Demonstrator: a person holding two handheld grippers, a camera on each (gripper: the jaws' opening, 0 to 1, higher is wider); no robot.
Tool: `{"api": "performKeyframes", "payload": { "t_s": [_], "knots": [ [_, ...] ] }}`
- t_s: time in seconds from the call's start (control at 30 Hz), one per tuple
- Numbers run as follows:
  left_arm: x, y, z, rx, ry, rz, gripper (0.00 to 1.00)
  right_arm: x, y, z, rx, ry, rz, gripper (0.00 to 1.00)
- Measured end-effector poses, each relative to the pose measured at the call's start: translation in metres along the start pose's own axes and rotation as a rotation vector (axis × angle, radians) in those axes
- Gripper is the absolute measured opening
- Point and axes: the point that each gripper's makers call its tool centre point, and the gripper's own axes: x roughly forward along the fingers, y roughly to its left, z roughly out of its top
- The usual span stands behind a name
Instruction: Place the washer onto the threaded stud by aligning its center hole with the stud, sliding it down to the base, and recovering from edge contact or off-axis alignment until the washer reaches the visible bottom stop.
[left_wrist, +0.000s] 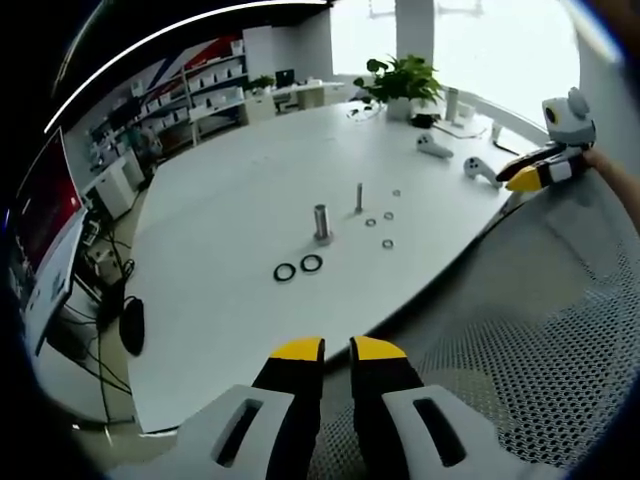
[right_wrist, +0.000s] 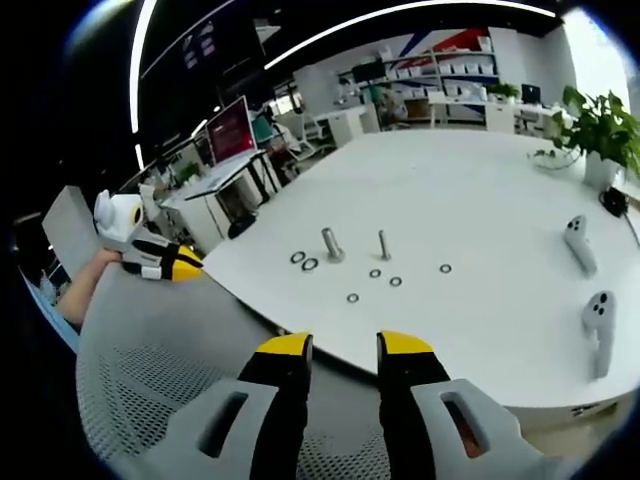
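On the white table (left_wrist: 230, 220) stand a thin threaded stud (left_wrist: 359, 197) and a thicker grey stud (left_wrist: 321, 222). Several small washers (left_wrist: 387, 243) lie around them, and two black rings (left_wrist: 285, 272) lie nearer me. My left gripper (left_wrist: 338, 348) hovers off the table's edge, far from the studs, open by a narrow gap with nothing in it. My right gripper (right_wrist: 345, 345) is open and empty too, well short of the thin stud (right_wrist: 383, 244), the washers (right_wrist: 353, 298) and the rings (right_wrist: 310, 265). Each gripper shows in the other's view, the right (left_wrist: 540, 172) and the left (right_wrist: 165, 262).
A grey mesh chair back (right_wrist: 170, 370) lies between both grippers and the table edge. Two white hand controllers (right_wrist: 578, 243) rest at the table's right, with a potted plant (left_wrist: 400, 80) at the far side. Desks, a monitor (right_wrist: 230, 130) and shelves stand beyond.
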Motion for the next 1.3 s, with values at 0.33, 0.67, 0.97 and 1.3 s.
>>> {"api": "performKeyframes", "payload": {
  "t_s": [0.33,0.67,0.97,1.3],
  "knots": [
    [0.0001,0.0019,-0.0013,0.0,0.002,-0.001,0.08,0.0005,0.0023,-0.0007,-0.002,0.001,-0.003,0.28],
    [0.0004,0.0012,0.0002,0.005,-0.004,-0.002,0.08,-0.0001,0.0009,0.0001,0.007,-0.005,-0.008,0.28],
    [0.0005,0.0015,0.0004,0.004,-0.002,-0.002,0.08,0.0001,0.0012,0.0011,0.011,-0.01,-0.005,0.28],
    [0.0003,0.0012,0.0003,0.009,-0.003,-0.004,0.08,-0.0004,0.0005,0.0032,0.022,-0.026,-0.011,0.28]
  ]
}}
